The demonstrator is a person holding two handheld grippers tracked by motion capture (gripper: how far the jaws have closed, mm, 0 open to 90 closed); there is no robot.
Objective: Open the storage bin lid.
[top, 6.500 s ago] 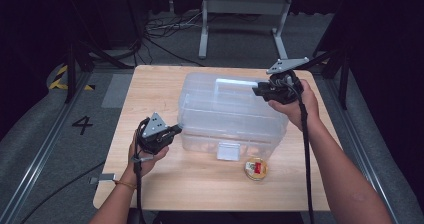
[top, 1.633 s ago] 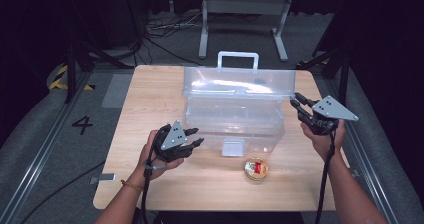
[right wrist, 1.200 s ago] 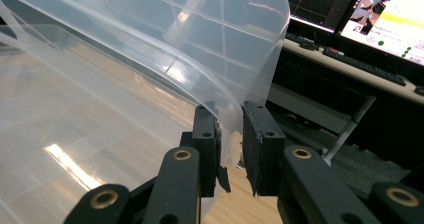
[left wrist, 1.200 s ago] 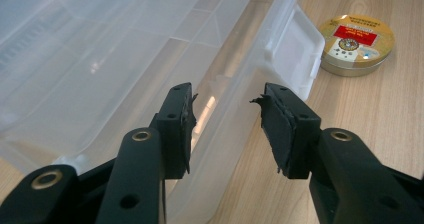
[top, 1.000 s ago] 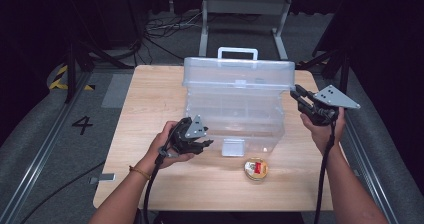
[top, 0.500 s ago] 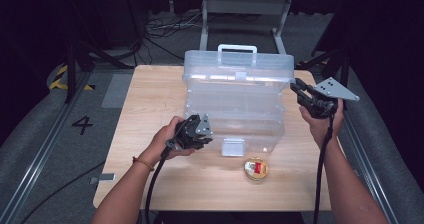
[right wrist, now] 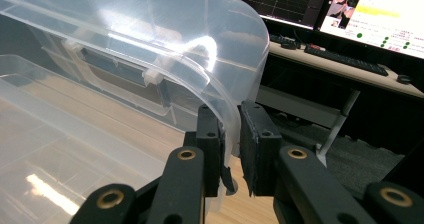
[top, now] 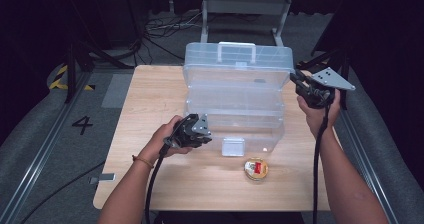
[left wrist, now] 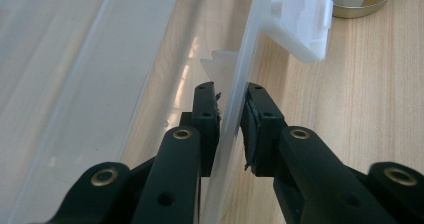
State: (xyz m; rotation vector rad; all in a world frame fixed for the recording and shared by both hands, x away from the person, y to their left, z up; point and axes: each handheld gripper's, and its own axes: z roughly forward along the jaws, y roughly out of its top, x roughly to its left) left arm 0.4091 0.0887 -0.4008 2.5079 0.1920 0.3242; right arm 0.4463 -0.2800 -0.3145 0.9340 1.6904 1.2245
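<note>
A clear plastic storage box (top: 235, 121) stands on the wooden table (top: 150, 94), its lid (top: 235, 61) swung up almost upright with the handle on top. My left gripper (top: 202, 131) is at the box's front left. In the left gripper view its jaws (left wrist: 230, 114) have just been closing, and the pads now pinch the box's thin front wall (left wrist: 235, 84) beside the white latch (left wrist: 300, 19). My right gripper (top: 296, 79) is at the lid's right end. The right gripper view shows it (right wrist: 231, 129) shut on the lid's curved edge (right wrist: 225, 84).
A small round tin (top: 255, 168) with a red label lies in front of the box, near the latch (top: 233, 146). A metal stand (top: 245, 6) and cables sit on the floor beyond the table. Monitors (right wrist: 370, 9) and a desk appear past the lid.
The lid has swung from half open to nearly upright with the right gripper on its edge. The left gripper has slid right to the box's front and closed onto its wall.
</note>
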